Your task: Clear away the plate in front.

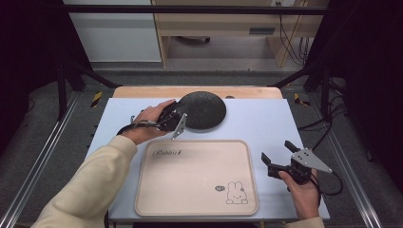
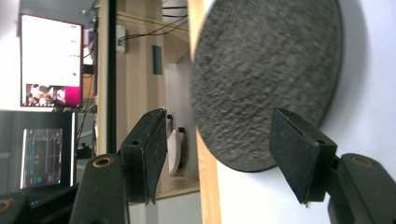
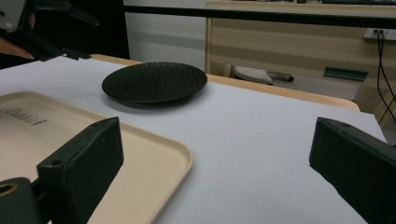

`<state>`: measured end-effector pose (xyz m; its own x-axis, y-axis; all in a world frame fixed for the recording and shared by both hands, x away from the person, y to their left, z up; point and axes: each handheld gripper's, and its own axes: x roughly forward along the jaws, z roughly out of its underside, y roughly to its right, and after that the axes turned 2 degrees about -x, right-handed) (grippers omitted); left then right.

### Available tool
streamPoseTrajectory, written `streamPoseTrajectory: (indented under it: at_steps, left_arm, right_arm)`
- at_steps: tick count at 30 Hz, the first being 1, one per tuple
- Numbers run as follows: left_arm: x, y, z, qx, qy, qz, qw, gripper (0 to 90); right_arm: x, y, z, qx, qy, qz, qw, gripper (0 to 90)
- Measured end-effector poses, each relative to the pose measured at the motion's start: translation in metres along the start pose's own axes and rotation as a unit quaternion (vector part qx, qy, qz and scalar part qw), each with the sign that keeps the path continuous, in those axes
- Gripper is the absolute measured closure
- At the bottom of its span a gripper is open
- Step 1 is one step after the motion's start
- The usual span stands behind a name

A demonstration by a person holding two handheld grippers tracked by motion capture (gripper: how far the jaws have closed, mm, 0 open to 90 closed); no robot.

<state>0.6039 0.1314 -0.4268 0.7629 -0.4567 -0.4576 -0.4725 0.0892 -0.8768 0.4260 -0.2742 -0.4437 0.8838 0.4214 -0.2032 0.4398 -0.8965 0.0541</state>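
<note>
The left gripper (image 1: 177, 118) is held with its jaws spread, turned on its side, so that the near rim of the black plate (image 1: 203, 109) sits just ahead of the gap between them. Nothing is pinched yet. The plate lies flat near the far edge of the worktop (image 1: 266, 123), just beyond the far rim of the beige tray (image 1: 190, 199). A slip could be expected here: the rim is low and thin, and if the lower jaw is not slid fully beneath it, the plate may be pushed toward the far edge rather than caught. The left hand (image 1: 147, 122) is reached forward, the wrist rolled sideways. The right gripper (image 1: 278, 159) is likewise spread and holds nothing; it is held beside the tray's right side, the right hand (image 1: 302, 187) low near the near edge.
</note>
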Motion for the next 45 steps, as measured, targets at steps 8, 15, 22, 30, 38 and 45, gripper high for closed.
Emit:
streamPoseTrajectory:
  at_steps: [8,15,22,30,38,45]
  left_arm:
    - [0.008,0.022,0.006,0.042,-0.006,0.009,0.9991,38.8]
    - [0.010,0.032,0.011,0.071,-0.018,0.013,0.9973,40.1]
    - [0.016,0.038,0.014,0.063,-0.017,0.012,0.9978,42.5]
    - [0.022,0.041,0.012,0.069,-0.017,0.011,0.9974,48.0]
    - [0.029,0.046,0.013,0.070,-0.015,0.009,0.9974,52.9]
    - [0.035,0.051,0.011,0.070,-0.010,0.003,0.9975,54.0]
  right_arm:
    - [0.000,-0.001,0.001,-0.002,-0.002,0.006,1.0000,3.4]
    - [0.000,-0.001,0.000,-0.002,-0.003,0.012,0.9999,3.5]
    - [-0.001,-0.001,0.000,-0.004,-0.003,0.016,0.9999,3.7]
    - [-0.002,0.000,0.001,-0.002,-0.004,0.020,0.9998,3.7]
    - [-0.002,0.001,0.001,-0.003,-0.006,0.023,0.9997,3.7]
    - [-0.002,0.002,0.001,-0.001,-0.006,0.025,0.9997,3.9]
